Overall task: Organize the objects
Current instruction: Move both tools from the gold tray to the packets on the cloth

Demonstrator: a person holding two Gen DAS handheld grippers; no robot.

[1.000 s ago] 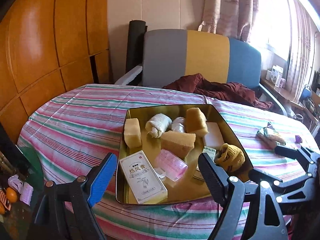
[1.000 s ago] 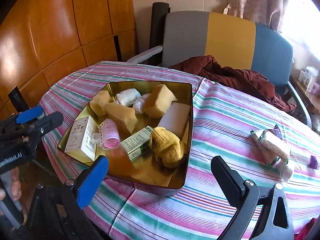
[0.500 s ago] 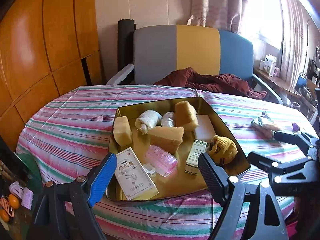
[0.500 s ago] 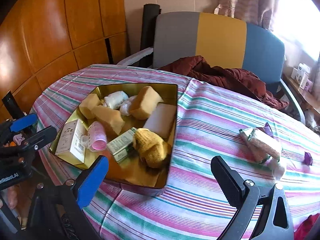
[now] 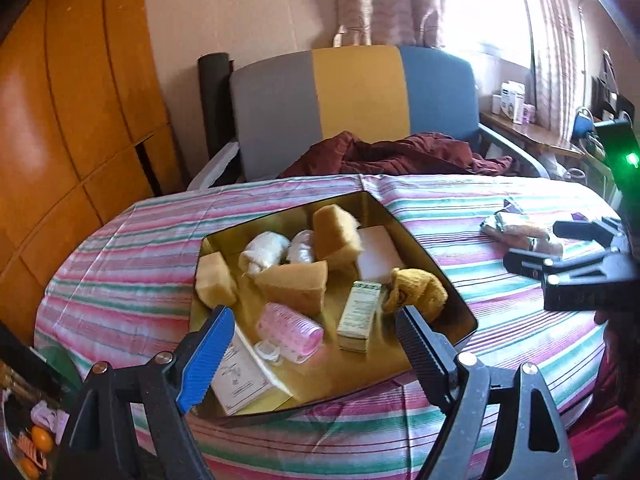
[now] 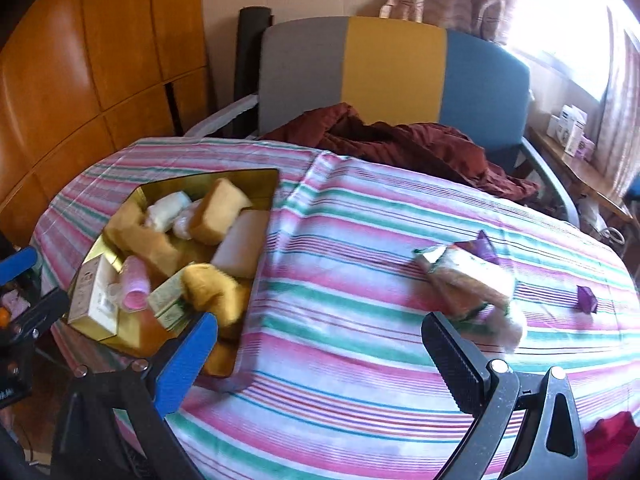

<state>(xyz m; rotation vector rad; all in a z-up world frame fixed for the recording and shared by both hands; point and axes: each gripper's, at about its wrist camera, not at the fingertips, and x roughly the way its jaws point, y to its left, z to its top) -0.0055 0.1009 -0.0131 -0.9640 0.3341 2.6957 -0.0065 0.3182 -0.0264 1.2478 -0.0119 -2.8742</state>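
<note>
A round table under a pink, green and white striped cloth stands before a grey, yellow and blue chair. On it, a gold tin tray holds sponges and boxes, their print unreadable. The wrapped snack packet lies well right of it. The left gripper and right gripper both gape wide, empty.

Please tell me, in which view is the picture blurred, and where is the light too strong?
Right wrist view: motion blur smears the packet and the yellow cloth in the tin; the window at top right is blown out white. Left wrist view: sharper; the window glares there too, and the fisheye bends the wood panels.
</note>
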